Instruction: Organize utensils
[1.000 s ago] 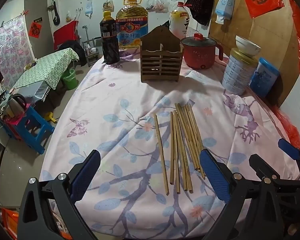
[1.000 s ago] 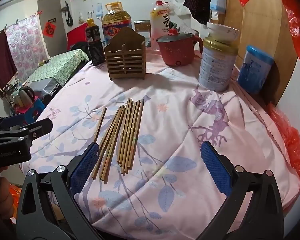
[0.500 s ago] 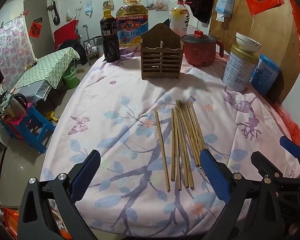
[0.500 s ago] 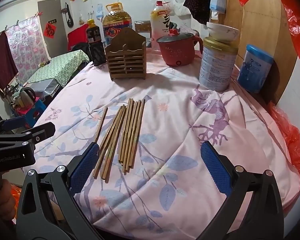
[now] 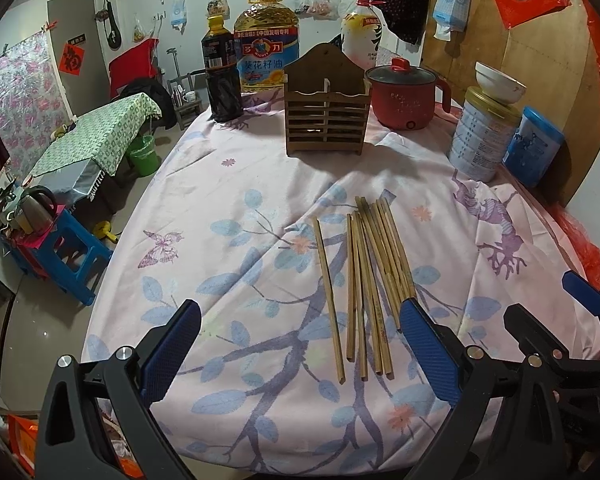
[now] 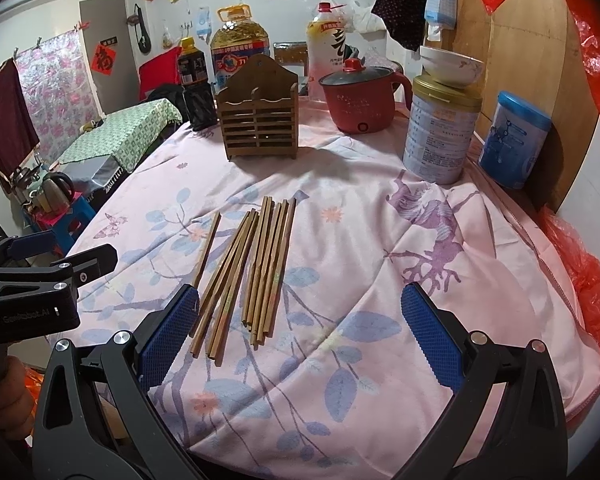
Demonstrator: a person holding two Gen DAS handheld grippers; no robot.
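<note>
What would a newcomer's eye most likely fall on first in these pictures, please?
Probably the wooden chopsticks, lying loose in the middle of the floral tablecloth, one stick apart on the left. Behind them stands the slatted wooden holder, apparently empty, beside a red pot. Both the left hand-held gripper and the right hand-held gripper are open, holding nothing.

Oil jug (image 5: 267, 40) bottom hidden behind wooden rack (image 5: 326, 114). Table's (image 5: 204, 184) near edge blocked by both grippers' arms. Can labels (image 6: 436, 136) too small to read. Hand (image 6: 8, 396) cut off, left picture edge.
</note>
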